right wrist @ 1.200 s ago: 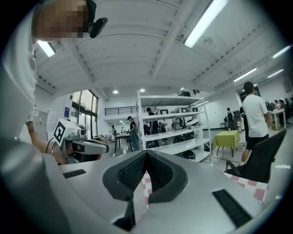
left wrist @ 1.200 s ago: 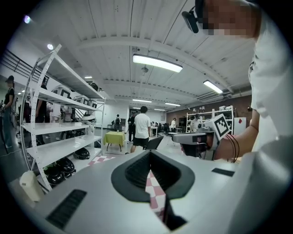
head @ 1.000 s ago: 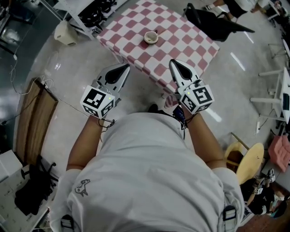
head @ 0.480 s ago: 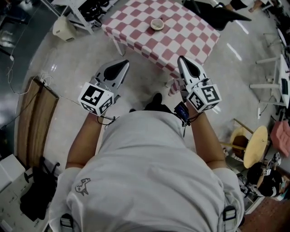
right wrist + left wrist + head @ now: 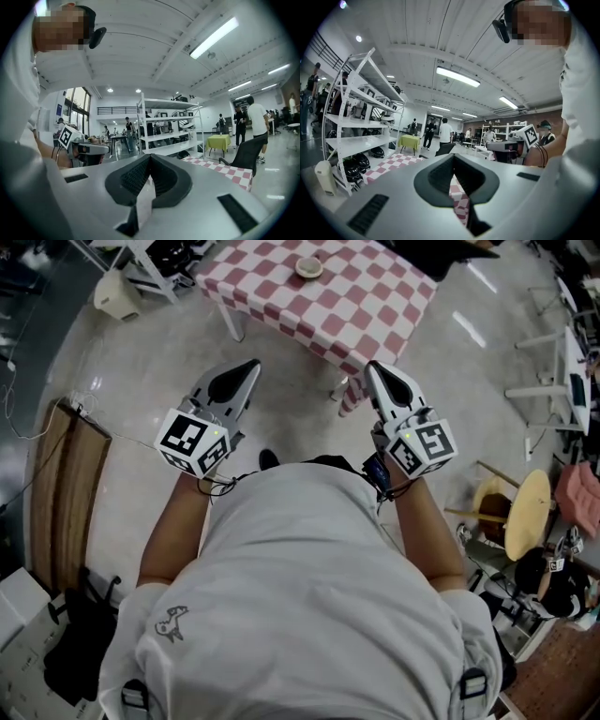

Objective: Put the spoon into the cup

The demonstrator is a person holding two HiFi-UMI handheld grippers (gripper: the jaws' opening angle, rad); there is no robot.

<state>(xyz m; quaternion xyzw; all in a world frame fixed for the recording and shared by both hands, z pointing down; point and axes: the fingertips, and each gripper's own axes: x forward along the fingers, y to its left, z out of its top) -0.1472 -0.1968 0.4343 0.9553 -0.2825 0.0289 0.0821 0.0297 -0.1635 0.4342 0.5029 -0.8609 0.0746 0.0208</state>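
At far edge of head view, on checked table (image 5: 375, 310): cup (image 5: 307, 267), well apart from both grippers; spoon not made out (too small to tell). Left gripper (image 5: 251, 367): jaws together, empty. Right gripper (image 5: 372, 367): likewise. Step, seemingly: none in hand. Next: approach table, find spoon.

The head view looks steeply down from above the person (image 5: 309, 596), so the left gripper (image 5: 251, 367) and the right gripper (image 5: 375, 371) are close below it, and the checkered table (image 5: 356, 306) is far, at the top edge. Each gripper view sits low behind its own jaws and faces level into the hall. Both see this table, the white shelf rack (image 5: 356, 119) and the yellow-green table (image 5: 408, 139), and each catches the other gripper at its side
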